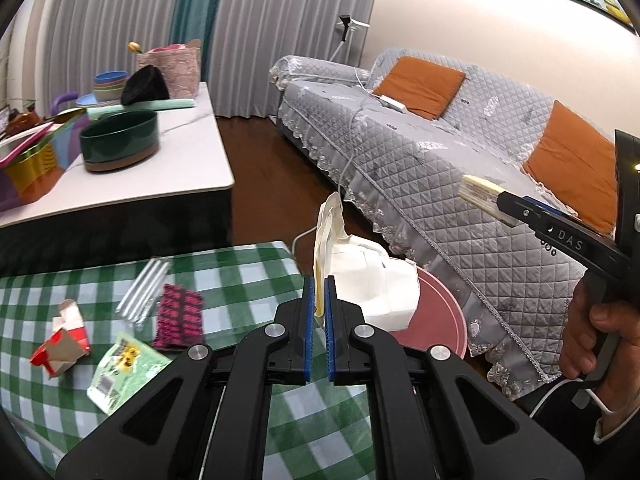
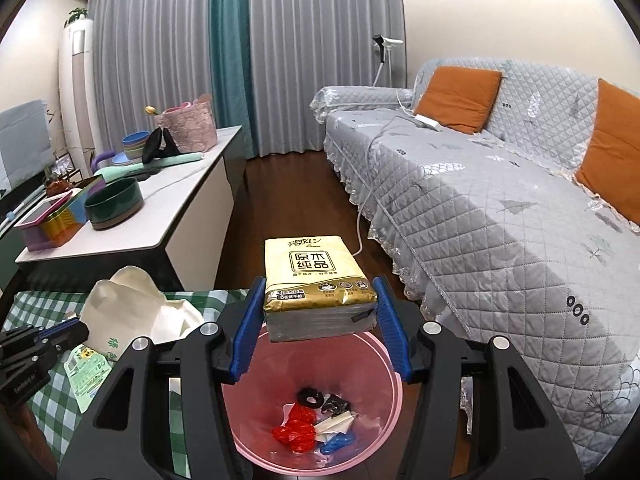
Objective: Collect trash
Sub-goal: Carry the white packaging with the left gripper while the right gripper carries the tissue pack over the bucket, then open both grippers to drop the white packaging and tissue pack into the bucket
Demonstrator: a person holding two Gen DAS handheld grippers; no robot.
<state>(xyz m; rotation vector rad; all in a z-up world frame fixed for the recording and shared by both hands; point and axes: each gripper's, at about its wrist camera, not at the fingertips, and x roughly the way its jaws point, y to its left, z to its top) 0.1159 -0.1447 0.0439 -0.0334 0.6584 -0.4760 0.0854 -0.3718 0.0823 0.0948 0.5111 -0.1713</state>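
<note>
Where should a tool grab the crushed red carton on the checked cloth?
Grip the crushed red carton across its torn, upstanding white flap at the top, coming from above. The body lies flattened on the green checked tablecloth, so that raised flap probably gives the pads the best purchase.

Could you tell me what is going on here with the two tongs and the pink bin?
A person is clearing trash off a green checked table with a pair of tongs in each hand. The left tongs are shut on a crumpled white paper bag. The right tongs grip a gold tissue pack directly above the pink bin, which already holds scraps. A red carton, a green wrapper and a pink-black packet remain on the table.
</note>
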